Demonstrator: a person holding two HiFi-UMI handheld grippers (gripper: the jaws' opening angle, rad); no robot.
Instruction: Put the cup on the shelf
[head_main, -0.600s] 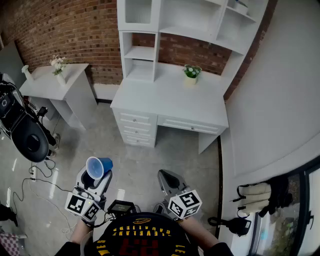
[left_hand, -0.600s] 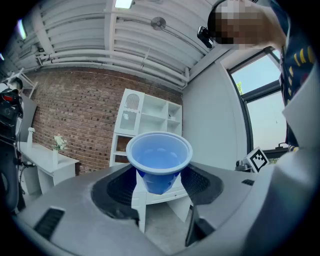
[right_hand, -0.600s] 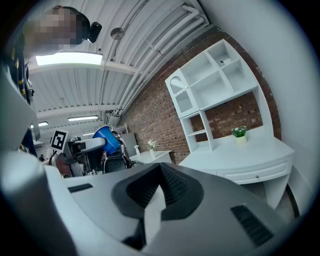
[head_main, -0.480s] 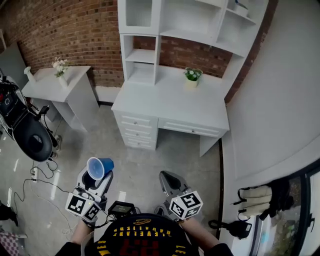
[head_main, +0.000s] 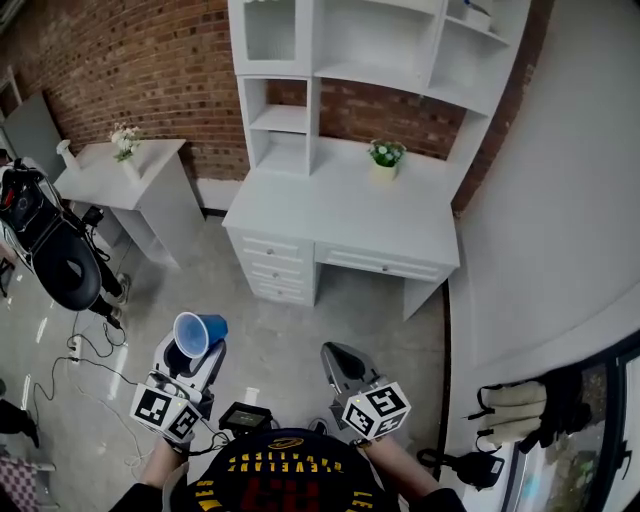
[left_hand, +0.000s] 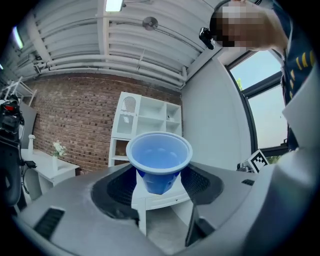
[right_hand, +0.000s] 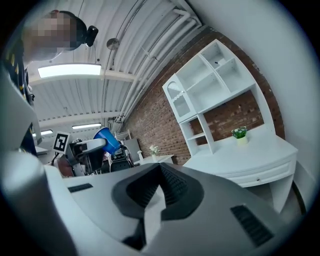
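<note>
A blue plastic cup (head_main: 198, 333) sits upright between the jaws of my left gripper (head_main: 193, 352), low at the left of the head view. In the left gripper view the cup (left_hand: 159, 159) fills the middle, and the left gripper (left_hand: 159, 184) is shut on its lower part. My right gripper (head_main: 339, 359) hangs beside it, shut with nothing in it; its own view shows the right gripper (right_hand: 160, 171) with jaws touching at the tips. The white shelf unit (head_main: 345, 45) stands on a white desk (head_main: 340, 212) against the brick wall, well ahead of both grippers.
A small potted plant (head_main: 385, 155) stands on the desk. A white side table (head_main: 130, 180) with a flower vase is at the left. A black chair (head_main: 62, 268) and cables (head_main: 85, 365) lie on the floor at the far left. A white wall (head_main: 560, 200) runs along the right.
The head view has shifted slightly, so the desk and shelf unit sit a little lower in the picture. Both grippers keep their pose, and the cup stays in the left one.
</note>
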